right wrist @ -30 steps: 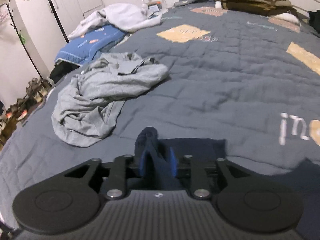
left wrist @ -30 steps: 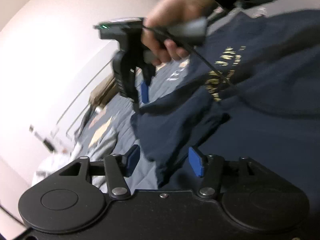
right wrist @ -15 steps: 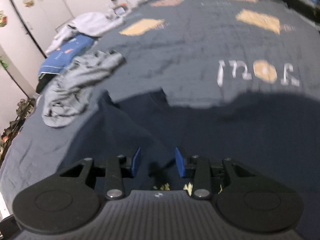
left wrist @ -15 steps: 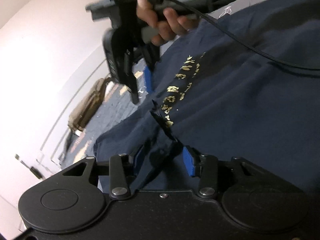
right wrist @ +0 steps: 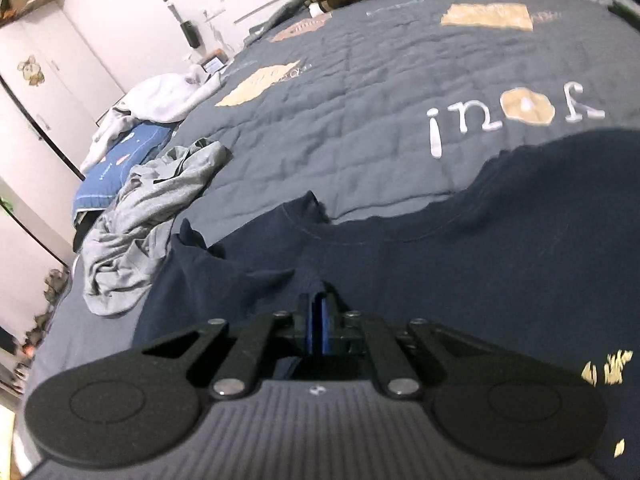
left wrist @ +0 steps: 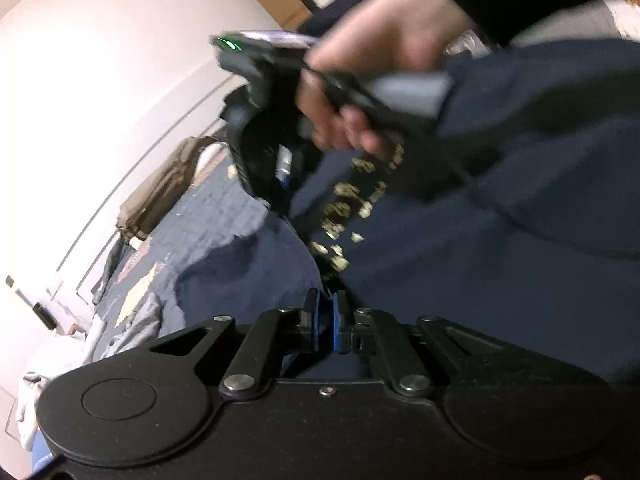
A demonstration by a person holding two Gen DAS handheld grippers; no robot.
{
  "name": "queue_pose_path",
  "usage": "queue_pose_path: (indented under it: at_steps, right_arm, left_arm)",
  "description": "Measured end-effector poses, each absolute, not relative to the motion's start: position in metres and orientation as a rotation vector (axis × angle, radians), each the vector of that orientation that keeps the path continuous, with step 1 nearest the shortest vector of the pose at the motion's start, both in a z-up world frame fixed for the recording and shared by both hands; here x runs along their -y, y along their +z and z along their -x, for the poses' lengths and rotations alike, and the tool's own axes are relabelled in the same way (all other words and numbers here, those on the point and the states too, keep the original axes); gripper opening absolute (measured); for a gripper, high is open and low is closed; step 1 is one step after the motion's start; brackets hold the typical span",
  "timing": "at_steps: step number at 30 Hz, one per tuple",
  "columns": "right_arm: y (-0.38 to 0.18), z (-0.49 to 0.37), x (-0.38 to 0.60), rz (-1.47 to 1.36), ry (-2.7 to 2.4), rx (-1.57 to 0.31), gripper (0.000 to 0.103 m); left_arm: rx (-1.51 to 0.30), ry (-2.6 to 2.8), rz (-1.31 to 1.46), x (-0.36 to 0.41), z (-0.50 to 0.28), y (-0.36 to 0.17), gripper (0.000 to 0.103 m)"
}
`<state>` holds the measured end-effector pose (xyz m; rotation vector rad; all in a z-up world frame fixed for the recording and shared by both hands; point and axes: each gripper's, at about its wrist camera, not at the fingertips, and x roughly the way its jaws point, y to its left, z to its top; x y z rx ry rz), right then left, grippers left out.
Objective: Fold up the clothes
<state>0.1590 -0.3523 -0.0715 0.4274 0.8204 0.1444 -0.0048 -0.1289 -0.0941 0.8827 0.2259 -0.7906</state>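
On the quilted bed cover [right wrist: 360, 120] lies the navy shirt [right wrist: 440, 272], its fabric pinched by the left gripper [left wrist: 325, 312] and right gripper [right wrist: 319, 312], both clamped tight, beside a crumpled grey garment [right wrist: 148, 216].

Right gripper [right wrist: 319, 312] pinching navy shirt [right wrist: 440, 264], grey garment [right wrist: 148, 216] beside, quilted bedspread [right wrist: 360, 100]
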Motion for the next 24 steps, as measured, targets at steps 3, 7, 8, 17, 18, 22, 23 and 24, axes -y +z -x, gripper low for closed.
queue_pose_path:
  at_steps: [3,7,8,17,18,22,23,24]
  right_arm:
    - [-0.077,-0.161,0.346,-0.380,0.142,-0.864,0.005]
    - [-0.067,-0.151,0.348,-0.338,0.112,-0.865,0.011]
    - [-0.062,-0.145,0.350,-0.334,0.106,-0.853,0.013]
    - [-0.017,-0.076,0.373,-0.252,0.067,-0.739,0.036]
    - [-0.014,-0.069,0.375,-0.244,0.061,-0.734,0.036]
    - [-0.008,-0.039,0.383,-0.219,0.032,-0.715,0.036]
    - [-0.007,-0.032,0.385,-0.222,0.028,-0.708,0.036]
    - [-0.006,-0.025,0.388,-0.225,0.023,-0.702,0.036]
  left_arm:
    - [-0.242,-0.787,-0.876,0.130,0.003,-0.095,0.010]
    - [-0.302,-0.804,-0.775,0.122,-0.002,-0.087,0.051]
    - [-0.309,-0.803,-0.727,0.119,-0.004,-0.081,0.053]
    - [-0.488,-0.757,-0.242,0.097,-0.035,-0.044,0.059]
    - [-0.503,-0.747,-0.213,0.097,-0.035,-0.042,0.061]
    - [-0.550,-0.736,-0.090,0.097,-0.041,-0.032,0.069]
    - [-0.551,-0.725,-0.077,0.100,-0.041,-0.032,0.071]
    - [-0.552,-0.713,-0.063,0.102,-0.041,-0.031,0.075]
